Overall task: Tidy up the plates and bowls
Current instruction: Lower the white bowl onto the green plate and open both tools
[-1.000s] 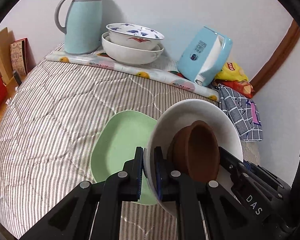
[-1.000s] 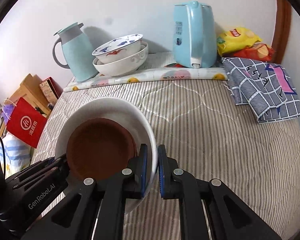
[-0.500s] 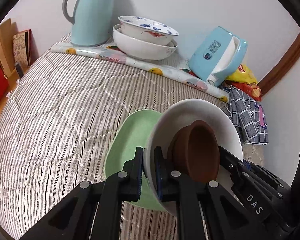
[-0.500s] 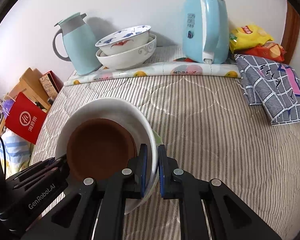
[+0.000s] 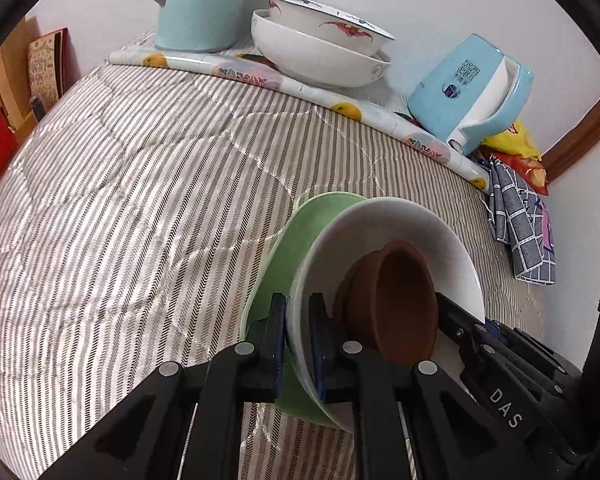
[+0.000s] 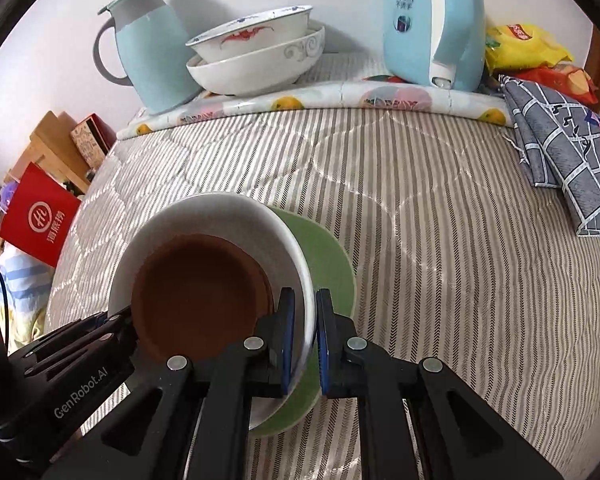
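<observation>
Both grippers, left point(image 5: 298, 340) & right point(image 6: 302, 340), clamp white bowl point(image 6: 220, 216) rim; brown bowl point(image 6: 200, 292) inside, green plate point(image 6: 328, 260) beneath.

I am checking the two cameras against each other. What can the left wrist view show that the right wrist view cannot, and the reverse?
Only the left wrist view shows the right gripper from the side, shut on the far rim of the white bowl.

Only the right wrist view shows the lid of the thermos jug and the left gripper from the side.

Both show the brown bowl inside the white bowl, the green plate beneath, the stacked bowls and the blue kettle.
</observation>
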The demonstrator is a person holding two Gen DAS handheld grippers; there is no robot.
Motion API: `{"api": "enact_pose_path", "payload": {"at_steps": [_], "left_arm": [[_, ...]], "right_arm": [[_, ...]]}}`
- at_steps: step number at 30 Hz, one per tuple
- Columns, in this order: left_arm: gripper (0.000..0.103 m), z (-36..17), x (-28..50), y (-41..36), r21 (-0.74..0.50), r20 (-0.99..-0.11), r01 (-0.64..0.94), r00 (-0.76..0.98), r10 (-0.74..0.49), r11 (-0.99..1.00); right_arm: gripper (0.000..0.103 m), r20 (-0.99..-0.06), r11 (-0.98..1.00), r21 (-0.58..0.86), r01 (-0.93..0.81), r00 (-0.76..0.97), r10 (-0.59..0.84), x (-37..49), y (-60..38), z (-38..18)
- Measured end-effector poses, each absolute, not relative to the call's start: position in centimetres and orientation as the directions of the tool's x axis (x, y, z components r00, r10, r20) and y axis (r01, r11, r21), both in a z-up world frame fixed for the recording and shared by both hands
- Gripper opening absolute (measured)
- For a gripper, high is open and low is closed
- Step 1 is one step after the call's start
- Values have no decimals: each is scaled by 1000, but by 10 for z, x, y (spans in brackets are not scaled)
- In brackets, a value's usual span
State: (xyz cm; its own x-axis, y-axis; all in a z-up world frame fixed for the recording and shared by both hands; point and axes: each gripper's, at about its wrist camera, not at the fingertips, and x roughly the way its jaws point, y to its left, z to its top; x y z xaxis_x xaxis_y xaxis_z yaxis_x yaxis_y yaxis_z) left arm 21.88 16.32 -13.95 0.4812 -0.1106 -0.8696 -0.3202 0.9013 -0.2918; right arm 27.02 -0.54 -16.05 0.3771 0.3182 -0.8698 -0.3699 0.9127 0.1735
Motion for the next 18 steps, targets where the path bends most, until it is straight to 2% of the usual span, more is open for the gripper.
{"api": "enact_pose_path", "payload": {"at_steps": [18], "left_arm": [[16,-146,218,168,-342,-861,-293,478,-173,893]], "right_arm": [[13,-876,910,175,-376,363,318,271,-7,-162]]}}
